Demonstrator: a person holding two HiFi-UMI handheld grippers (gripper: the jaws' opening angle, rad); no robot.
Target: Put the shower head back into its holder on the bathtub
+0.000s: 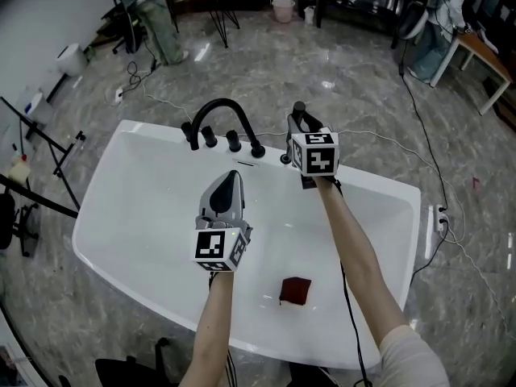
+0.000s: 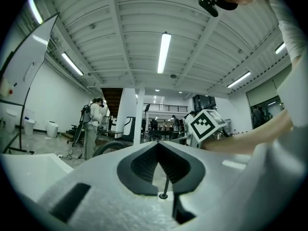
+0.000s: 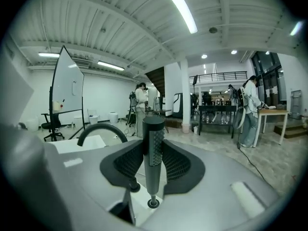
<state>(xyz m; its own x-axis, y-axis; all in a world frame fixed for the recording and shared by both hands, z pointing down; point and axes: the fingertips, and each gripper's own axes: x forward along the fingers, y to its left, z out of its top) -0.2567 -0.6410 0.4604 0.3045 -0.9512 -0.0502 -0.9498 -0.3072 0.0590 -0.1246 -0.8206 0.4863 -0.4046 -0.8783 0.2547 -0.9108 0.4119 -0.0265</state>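
Note:
The black, stick-shaped shower head [image 1: 299,111] [image 3: 153,129] stands upright between the pads of my right gripper [image 1: 303,126] [image 3: 154,150], which is shut on it. It hangs just above the far rim of the white bathtub [image 1: 121,164]. Straight under its thin lower end sits the round black holder [image 3: 153,203] [image 1: 285,159]. To its left are the black arched faucet [image 1: 224,113] [image 3: 98,129] and its knobs. My left gripper [image 1: 230,177] [image 2: 158,146] hovers over the tub's inside, shut, with nothing in it.
A dark red square pad [image 1: 296,290] lies on the tub floor near the front. Cables and a power strip [image 1: 439,216] run over the marble floor to the right. People [image 1: 157,14], tables and a whiteboard stand [image 3: 67,95] are further off.

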